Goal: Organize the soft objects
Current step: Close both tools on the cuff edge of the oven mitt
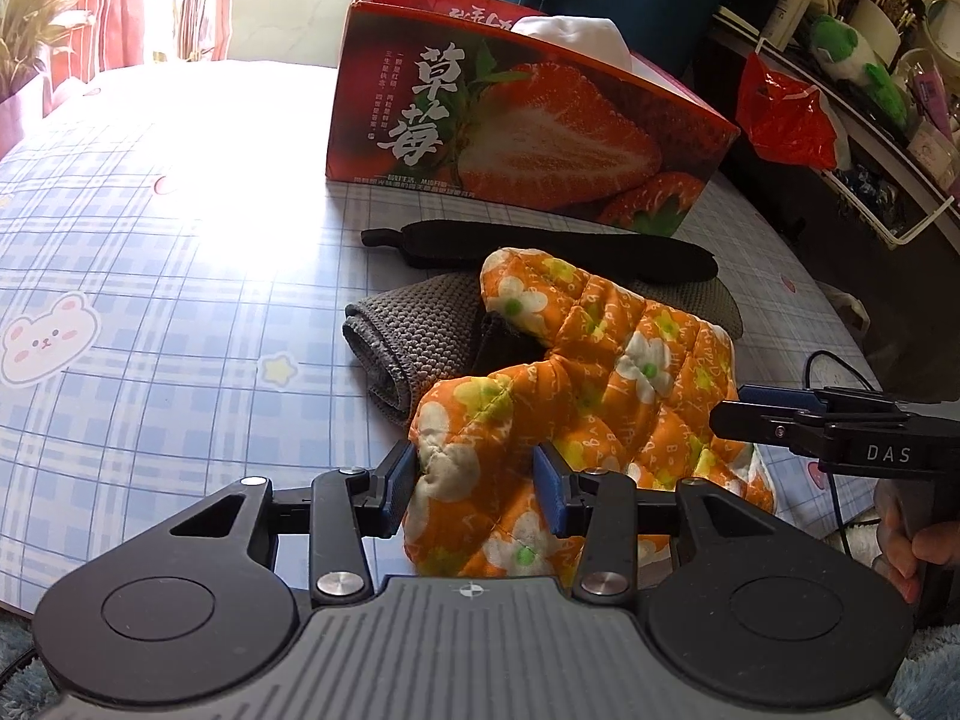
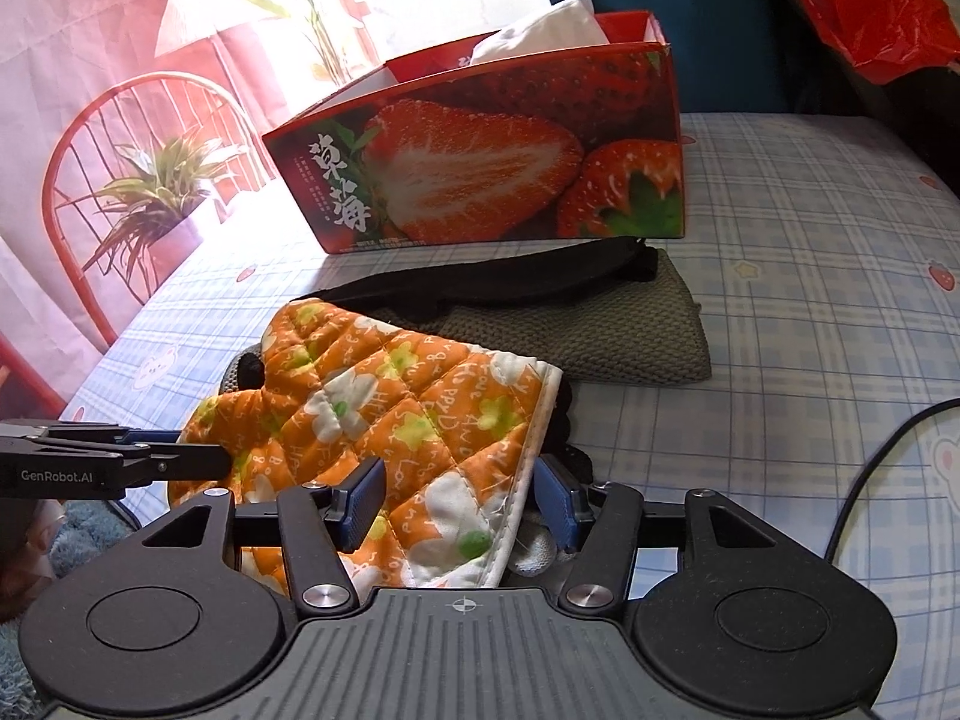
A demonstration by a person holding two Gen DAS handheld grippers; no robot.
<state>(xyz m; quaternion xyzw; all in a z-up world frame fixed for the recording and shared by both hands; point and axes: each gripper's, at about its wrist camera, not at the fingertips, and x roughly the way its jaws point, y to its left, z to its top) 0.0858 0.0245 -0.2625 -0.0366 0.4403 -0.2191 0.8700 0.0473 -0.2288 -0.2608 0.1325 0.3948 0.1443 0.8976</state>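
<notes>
An orange flowered oven mitt (image 1: 600, 372) (image 2: 408, 408) lies on a grey knitted cloth (image 1: 408, 336) (image 2: 630, 330), with a black strap (image 1: 540, 246) (image 2: 510, 288) behind them. My left gripper (image 1: 474, 480) is shut on the mitt's thumb end, both blue pads pressing into the padding; the right wrist view shows its tip at the mitt's left edge (image 2: 204, 456). My right gripper (image 2: 456, 498) straddles the mitt's white-trimmed cuff. Its left pad touches the fabric and its right pad stands just clear, so it is open. Behind stands the red strawberry box (image 1: 528, 120) (image 2: 480, 168) with a white cloth (image 1: 576, 36) in it.
The table wears a blue plaid cloth (image 1: 180, 300) (image 2: 810, 300). A black cable (image 2: 870, 468) trails at the right. A red plastic bag (image 1: 780, 114) and a cluttered shelf (image 1: 870, 60) stand to the right, and a red chair (image 2: 120, 120) and a plant to the left.
</notes>
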